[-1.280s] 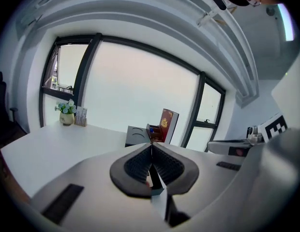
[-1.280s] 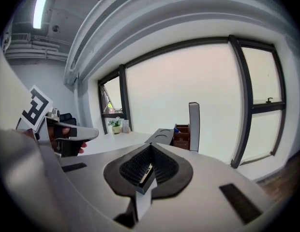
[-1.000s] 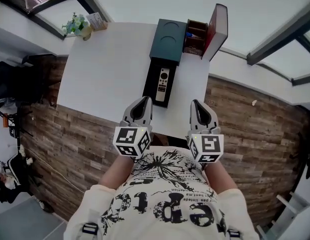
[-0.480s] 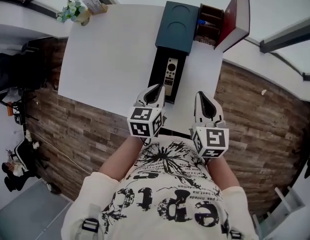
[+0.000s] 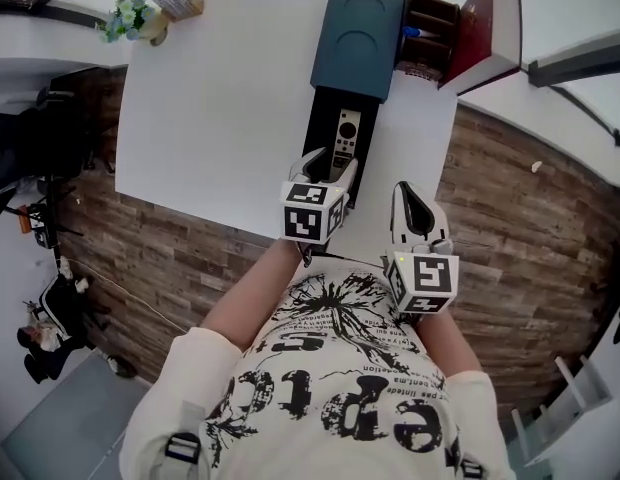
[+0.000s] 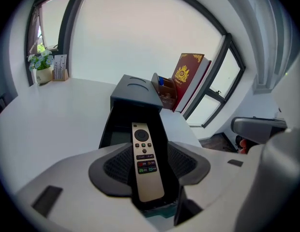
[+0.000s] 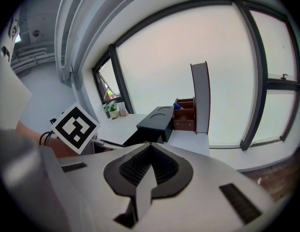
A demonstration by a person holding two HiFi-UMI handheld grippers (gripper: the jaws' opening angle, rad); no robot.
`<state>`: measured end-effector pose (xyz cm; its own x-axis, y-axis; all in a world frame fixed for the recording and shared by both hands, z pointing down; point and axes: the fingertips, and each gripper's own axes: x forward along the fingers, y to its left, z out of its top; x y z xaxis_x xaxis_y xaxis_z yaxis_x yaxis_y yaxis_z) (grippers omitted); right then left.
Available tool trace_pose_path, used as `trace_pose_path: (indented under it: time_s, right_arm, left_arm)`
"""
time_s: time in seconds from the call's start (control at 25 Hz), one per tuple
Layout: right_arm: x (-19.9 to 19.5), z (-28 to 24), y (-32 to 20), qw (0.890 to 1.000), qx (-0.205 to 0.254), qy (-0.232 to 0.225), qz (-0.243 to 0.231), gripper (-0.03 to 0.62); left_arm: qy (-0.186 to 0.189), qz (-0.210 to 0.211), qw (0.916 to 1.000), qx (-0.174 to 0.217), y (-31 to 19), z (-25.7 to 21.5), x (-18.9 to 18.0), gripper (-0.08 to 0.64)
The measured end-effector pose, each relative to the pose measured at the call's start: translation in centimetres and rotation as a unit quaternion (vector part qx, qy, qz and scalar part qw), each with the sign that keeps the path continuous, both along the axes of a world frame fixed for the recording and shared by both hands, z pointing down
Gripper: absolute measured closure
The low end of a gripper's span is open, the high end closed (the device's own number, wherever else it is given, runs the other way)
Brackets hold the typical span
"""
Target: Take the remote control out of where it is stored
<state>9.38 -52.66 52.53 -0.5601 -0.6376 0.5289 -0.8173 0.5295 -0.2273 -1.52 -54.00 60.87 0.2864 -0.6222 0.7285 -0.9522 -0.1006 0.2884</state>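
Left gripper (image 5: 328, 168), in the person's left hand, points steeply down over the near end of the pulled-out drawer (image 5: 321, 128), close to the near edge of the white table (image 5: 220, 108). Its jaws have just been opening and now stand apart. The near end of the remote control (image 6: 146, 164) shows between them, and the pads do not press on it.

The remote control lies face up in the black drawer, lengthwise, its round button at the far end. To the right of the drawer, the right gripper (image 5: 404, 190) hangs over the table's near edge with its jaws closed together and nothing between them. Whether it touches the table cannot be told.

The drawer slides out of a dark teal storage box (image 5: 356, 40) with a round recess in its lid, which sits at the table's far edge. Just beside the box on the right stands a brown wooden desk organiser (image 5: 430, 30). A red book (image 5: 487, 26) with a gold emblem on its cover stands against the organiser's right side.

At the far left corner a small pot of flowers (image 5: 130, 16) stands next to a card (image 5: 176, 1).
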Motion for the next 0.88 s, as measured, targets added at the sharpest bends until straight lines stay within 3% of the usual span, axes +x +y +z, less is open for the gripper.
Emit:
trace_pose_path:
  time_s: [0.28, 0.64, 0.88]
  right_arm:
    - [0.6, 0.5, -0.9, 1.000, -0.007, -0.001, 0.005, 0.591]
    - [1.6, 1.7, -1.2, 0.999, -0.027, -0.006, 0.020, 0.591]
    - [2.0, 2.4, -2.0, 0.998, -0.042, -0.020, 0.033, 0.591]
  left_arm:
    - [-0.011, -0.006, 0.9979, -0.063, -1.5, 2.5, 0.1, 0.295]
    - [-0.031, -0.019, 0.9915, -0.125, -1.4, 5.2, 0.0, 0.288]
    - [-0.104, 0.002, 0.9880, -0.114, -1.3, 6.4, 0.1, 0.288]
